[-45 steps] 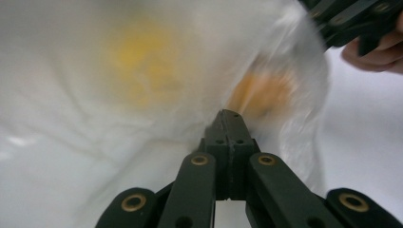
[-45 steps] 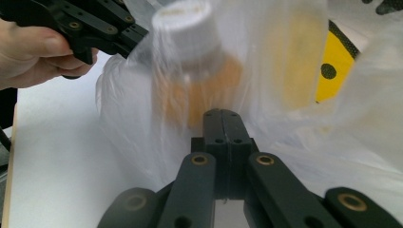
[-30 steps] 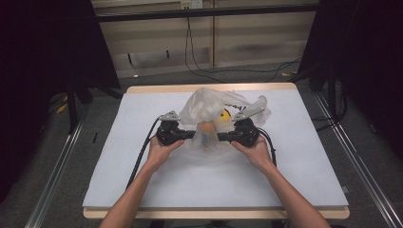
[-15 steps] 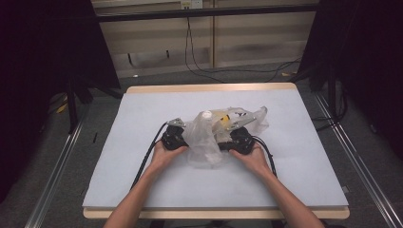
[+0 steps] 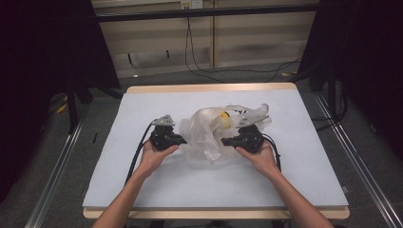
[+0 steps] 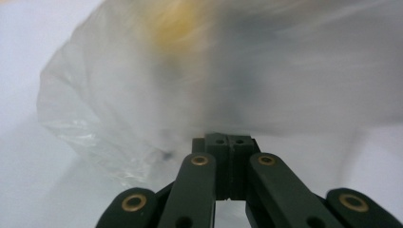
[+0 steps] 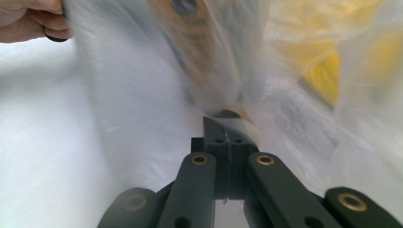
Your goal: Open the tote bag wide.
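I have the pale table (image 5: 142, 190) spread wide below me, and near its middle, a little toward the far edge, lies the clear plastic bag (image 5: 209, 137), crumpled into a low heap with something yellow (image 5: 222, 115) inside near its top. The bag sits between my two tools: the left gripper (image 5: 183, 140) comes at it from its left flank and the right gripper (image 5: 225, 141) from its right, both pointing inward toward each other across the heap, so the line from tool to tool runs side to side through the plastic. In the left gripper view the left gripper (image 6: 230, 141) has its jaws pressed together, and the film billows just beyond and above the tips; I judge it pinches a fold at the bag's edge, though the blur keeps me from being sure how much it has. In the right gripper view the right gripper (image 7: 228, 128) is likewise closed tight, with a thin pleat of film rising from between the tips, and the yellow contents (image 7: 328, 71) lie ahead to the right. The right tool is buried deeper in the plastic, so it seems nearer the contents; the left stands at the outer skin. Any pull apart would act along that side-to-side line.
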The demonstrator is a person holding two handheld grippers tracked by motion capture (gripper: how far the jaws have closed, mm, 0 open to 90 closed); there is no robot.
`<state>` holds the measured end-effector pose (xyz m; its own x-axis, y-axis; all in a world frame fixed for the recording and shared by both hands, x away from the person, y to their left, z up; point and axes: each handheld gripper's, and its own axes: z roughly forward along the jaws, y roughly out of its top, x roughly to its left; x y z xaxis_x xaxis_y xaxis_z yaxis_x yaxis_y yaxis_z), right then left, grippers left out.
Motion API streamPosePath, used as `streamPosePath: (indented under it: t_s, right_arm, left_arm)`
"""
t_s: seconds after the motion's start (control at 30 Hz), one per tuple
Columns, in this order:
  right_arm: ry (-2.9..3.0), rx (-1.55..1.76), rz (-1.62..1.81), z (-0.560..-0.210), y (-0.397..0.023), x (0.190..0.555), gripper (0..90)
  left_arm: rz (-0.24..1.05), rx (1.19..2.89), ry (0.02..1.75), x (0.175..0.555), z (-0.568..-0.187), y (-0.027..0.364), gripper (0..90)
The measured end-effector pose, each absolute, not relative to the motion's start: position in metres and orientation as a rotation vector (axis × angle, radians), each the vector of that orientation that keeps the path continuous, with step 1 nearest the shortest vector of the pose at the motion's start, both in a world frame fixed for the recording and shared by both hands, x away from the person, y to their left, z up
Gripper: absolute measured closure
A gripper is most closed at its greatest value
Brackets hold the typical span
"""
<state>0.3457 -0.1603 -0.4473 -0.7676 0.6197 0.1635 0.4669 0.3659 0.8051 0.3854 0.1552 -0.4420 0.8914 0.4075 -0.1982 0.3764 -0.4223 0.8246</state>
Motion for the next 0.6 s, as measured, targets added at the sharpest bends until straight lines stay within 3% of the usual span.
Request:
streamPosePath:
  t_s: [0.23,0.6]
  right_arm:
    - [2.367,0.945,1.461,-0.415,-0.174,0.326,90.0]
    - [2.248,0.884,1.544,-0.367,-0.186,0.318,90.0]
  left_arm:
    - [0.090,1.962,0.483,0.362,-0.402,0.174,90.0]
    - [0.137,1.873,0.339,0.344,-0.347,0.163,90.0]
